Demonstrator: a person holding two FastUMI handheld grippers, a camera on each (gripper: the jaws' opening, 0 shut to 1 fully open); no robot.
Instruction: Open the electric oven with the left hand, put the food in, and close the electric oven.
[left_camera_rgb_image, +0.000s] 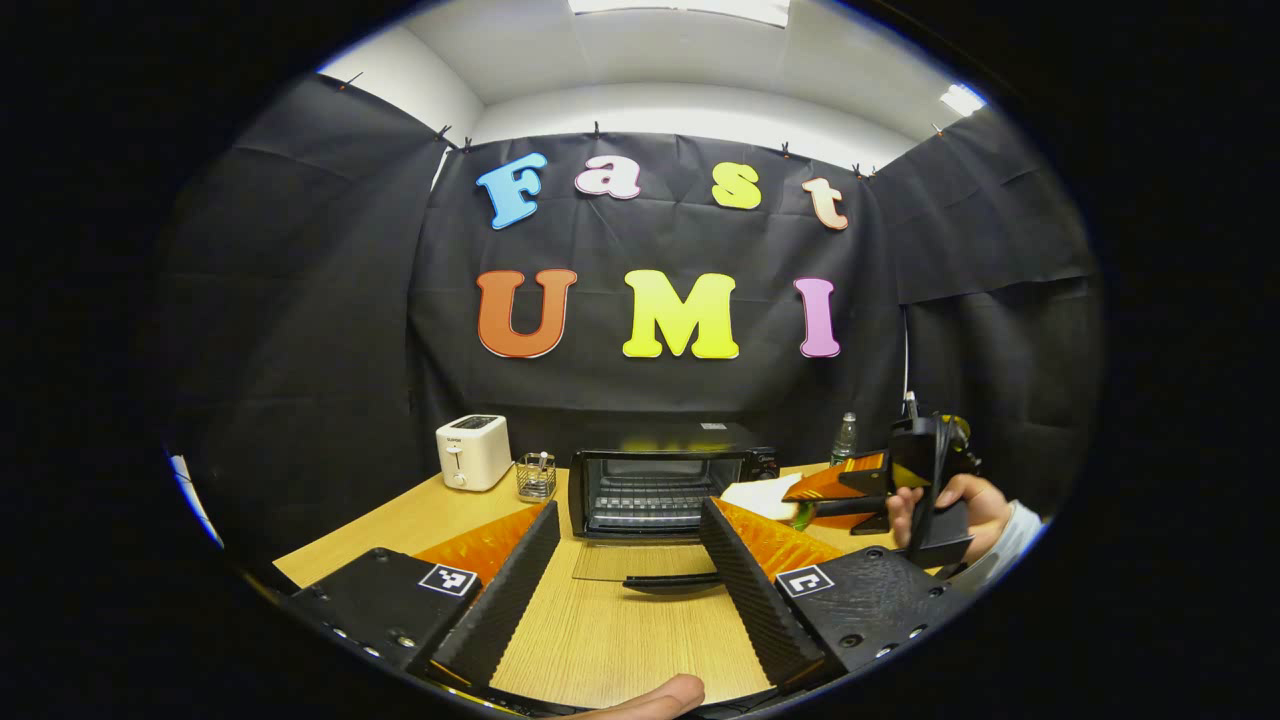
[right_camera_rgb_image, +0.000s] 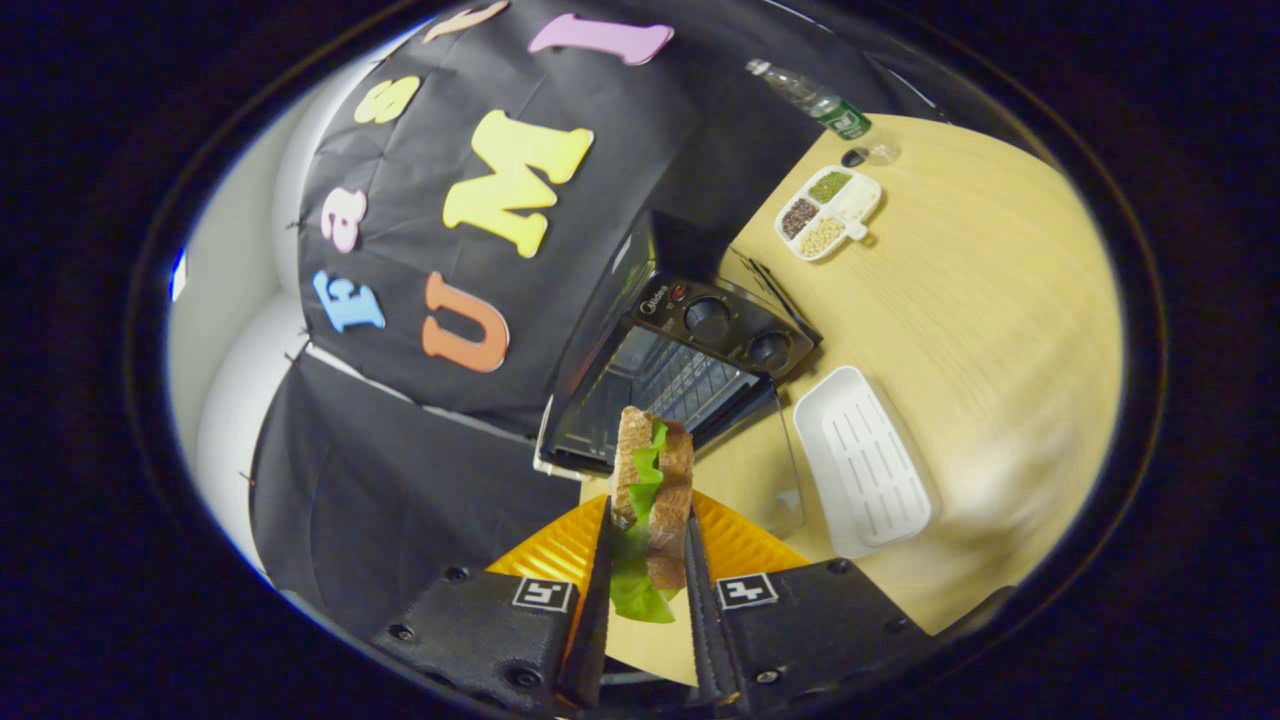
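The black electric oven (left_camera_rgb_image: 650, 478) stands at the back of the wooden table with its glass door (left_camera_rgb_image: 640, 562) folded down flat and the wire rack showing inside. My left gripper (left_camera_rgb_image: 630, 508) hovers open in front of that door, holding nothing. In the right gripper view, my right gripper (right_camera_rgb_image: 648, 515) is shut on a brown-bread sandwich with lettuce (right_camera_rgb_image: 652, 470), tilted above the oven (right_camera_rgb_image: 690, 365) and its open door (right_camera_rgb_image: 775, 470). The left gripper view has the right gripper (left_camera_rgb_image: 805, 505) to the oven's right, held by a hand (left_camera_rgb_image: 965, 500).
A white toaster (left_camera_rgb_image: 473, 452) and a small wire basket (left_camera_rgb_image: 536, 476) stand left of the oven. A white tray (right_camera_rgb_image: 865, 460) lies right of the open door. Farther back are a divided dish of grains (right_camera_rgb_image: 828, 212) and a plastic bottle (right_camera_rgb_image: 815, 100).
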